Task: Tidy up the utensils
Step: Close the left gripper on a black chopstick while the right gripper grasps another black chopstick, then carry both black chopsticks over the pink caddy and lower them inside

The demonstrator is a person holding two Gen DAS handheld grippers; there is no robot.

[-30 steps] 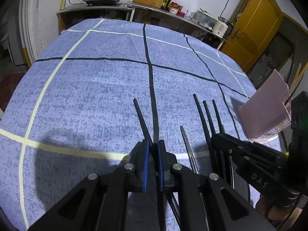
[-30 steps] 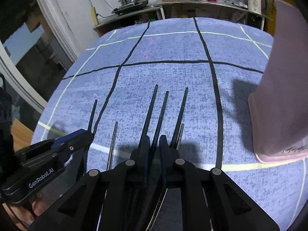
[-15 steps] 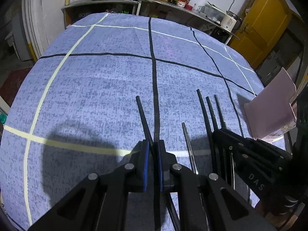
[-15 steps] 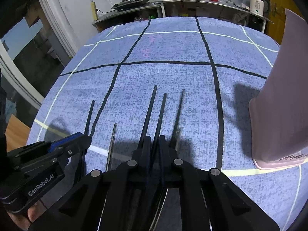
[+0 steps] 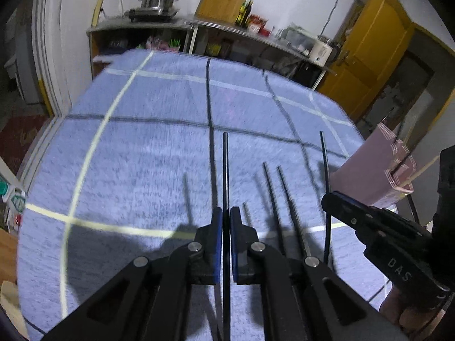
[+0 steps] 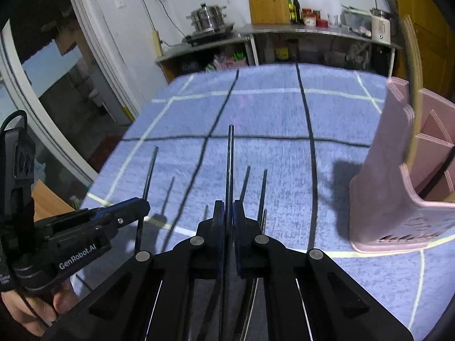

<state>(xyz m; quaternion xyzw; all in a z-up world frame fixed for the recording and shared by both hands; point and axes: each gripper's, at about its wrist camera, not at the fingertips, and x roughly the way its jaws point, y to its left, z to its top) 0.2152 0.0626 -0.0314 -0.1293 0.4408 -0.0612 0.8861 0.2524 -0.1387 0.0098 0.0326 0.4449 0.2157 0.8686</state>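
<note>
Jaws of left gripper (image 5: 226, 221) and right gripper (image 6: 229, 216) each pinch one black chopstick (image 5: 225, 170); pink holder (image 6: 398, 170) stands right of both. Other chopsticks (image 6: 263, 190) lie on the table (image 5: 142, 156) left of the holder.

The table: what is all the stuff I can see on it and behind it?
Tablecloth: one, blue with black and cream lines, over the table.
Lying chopsticks: two, black, side by side on the cloth.
Metal chopstick: at least one, silver, beside them.
Holder: one, pink, right side of the cloth.
Pot: one, silver, back counter.
Left chopstick: one, black, off the cloth.
Right chopstick: one, black, off the cloth.
Left tongs: black, blue pads, shut on left chopstick.
Right tongs: same, shut on right chopstick.
</note>
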